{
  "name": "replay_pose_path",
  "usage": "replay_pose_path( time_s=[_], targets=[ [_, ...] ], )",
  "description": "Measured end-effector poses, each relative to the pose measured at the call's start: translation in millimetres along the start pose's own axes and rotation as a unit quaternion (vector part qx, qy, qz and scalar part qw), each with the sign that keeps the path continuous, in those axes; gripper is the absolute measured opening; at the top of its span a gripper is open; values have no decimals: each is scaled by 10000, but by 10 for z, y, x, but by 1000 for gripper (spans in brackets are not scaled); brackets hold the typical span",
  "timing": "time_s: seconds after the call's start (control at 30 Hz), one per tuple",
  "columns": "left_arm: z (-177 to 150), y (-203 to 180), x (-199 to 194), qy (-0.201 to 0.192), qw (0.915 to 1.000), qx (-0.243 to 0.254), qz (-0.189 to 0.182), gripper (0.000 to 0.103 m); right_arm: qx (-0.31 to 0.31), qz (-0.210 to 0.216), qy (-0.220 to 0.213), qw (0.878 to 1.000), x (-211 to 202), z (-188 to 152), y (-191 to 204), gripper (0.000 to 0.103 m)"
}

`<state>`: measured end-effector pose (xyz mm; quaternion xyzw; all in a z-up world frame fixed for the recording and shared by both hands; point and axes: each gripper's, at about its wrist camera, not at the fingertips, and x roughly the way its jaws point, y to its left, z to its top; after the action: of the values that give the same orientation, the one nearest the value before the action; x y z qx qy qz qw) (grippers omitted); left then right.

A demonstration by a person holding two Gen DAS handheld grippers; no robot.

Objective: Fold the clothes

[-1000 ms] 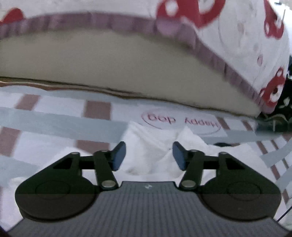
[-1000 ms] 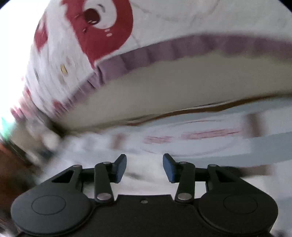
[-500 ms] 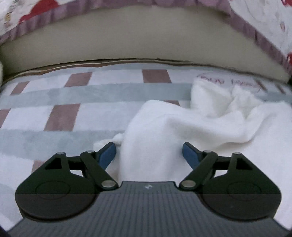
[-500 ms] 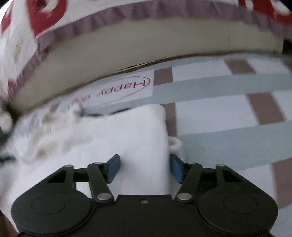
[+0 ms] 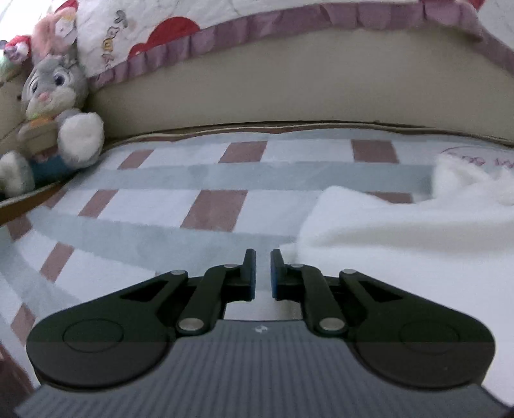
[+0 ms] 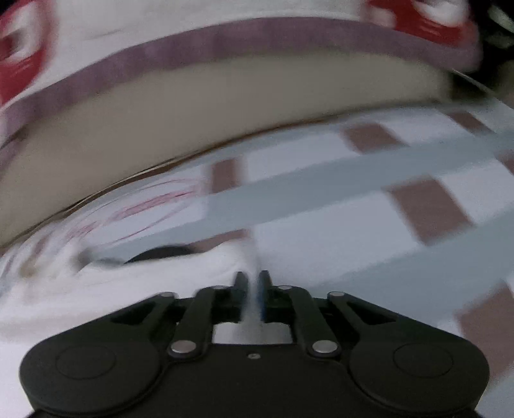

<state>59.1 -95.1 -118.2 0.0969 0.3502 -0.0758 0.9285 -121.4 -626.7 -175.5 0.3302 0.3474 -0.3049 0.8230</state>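
One white garment (image 5: 401, 231), fluffy and rumpled, lies on the checked sheet (image 5: 154, 205). One plush rabbit (image 5: 54, 96) sits at the bed's far left. Two grippers. Left gripper (image 5: 263, 257): jaws just closed to a narrow slit at the garment's left edge, nothing visible between them. Right gripper (image 6: 250, 278): jaws just closed, pinching a white fold of the garment; view blurred.

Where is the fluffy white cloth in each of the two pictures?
Left wrist view: the white cloth fills the right side, on the checked sheet, reaching the gripper.
Right wrist view: the white cloth lies lower left, blurred, reaching between the gripper's fingers.
Shared landmark: the purple frill along the top.
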Motion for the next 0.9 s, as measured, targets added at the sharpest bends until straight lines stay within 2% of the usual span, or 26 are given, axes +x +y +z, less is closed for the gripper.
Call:
replay_pose_path(
  time_s=[0.03, 0.07, 0.1, 0.13, 0.17, 0.2, 0.3, 0.33, 0.43, 0.53, 0.6, 0.67, 0.73, 0.83, 0.9],
  targets=[
    [-10, -36, -162, -29, 9997, -18, -241, 11, 583, -67, 158, 9982, -60, 44, -131, 34],
    [-19, -71, -323, -59, 9988, -36, -482, 14, 976, 199, 290, 9946, -152, 50, -264, 35],
    [-31, -115, -473, -69, 9974, -36, -717, 18, 1181, 584, 435, 9903, -257, 22, -345, 44],
    [-52, -192, -584, -20, 9955, 29, -944, 29, 1357, 980, 581, 9842, -363, -11, -418, 50],
    [-83, -292, -701, 20, 9925, 87, -1216, 38, 1400, 1234, 720, 9798, -488, -91, -449, 57],
    [-126, -393, -782, 76, 9884, 148, -1506, 42, 1419, 1463, 857, 9753, -617, -180, -473, 57],
    [-259, -737, -932, 469, 9704, 393, -2335, 44, 1245, 1891, 1146, 9673, -994, -601, -478, 59],
    [-310, -848, -956, 602, 9658, 460, -2481, 44, 1216, 1956, 1230, 9653, -1101, -765, -479, 59],
    [-488, -1145, -1017, 767, 9580, 779, -2650, 51, 1155, 1784, 1405, 9670, -1278, -1171, -486, 59],
    [-630, -1385, -1124, 540, 9631, 1494, -2174, 51, 1221, 1746, 1620, 9635, -1298, -1455, -512, 59],
    [-691, -1455, -1203, 515, 9615, 1685, -2108, 55, 1234, 1685, 1734, 9625, -1282, -1593, -499, 59],
    [-729, -1437, -1222, 603, 9600, 1580, -2232, 60, 1141, 1550, 1775, 9651, -1270, -1695, -444, 59],
    [-746, -1392, -1198, 727, 9597, 1394, -2329, 60, 1172, 1370, 1701, 9688, -1239, -1795, -385, 59],
    [-758, -1262, -1138, 815, 9556, 959, -2664, 60, 2044, 1072, 575, 9713, -1336, -2053, -440, 59],
    [-753, -1113, -1039, 993, 9484, 421, -2982, 60, 2236, 1025, -131, 9692, -1408, -2222, -436, 59]
  ],
)
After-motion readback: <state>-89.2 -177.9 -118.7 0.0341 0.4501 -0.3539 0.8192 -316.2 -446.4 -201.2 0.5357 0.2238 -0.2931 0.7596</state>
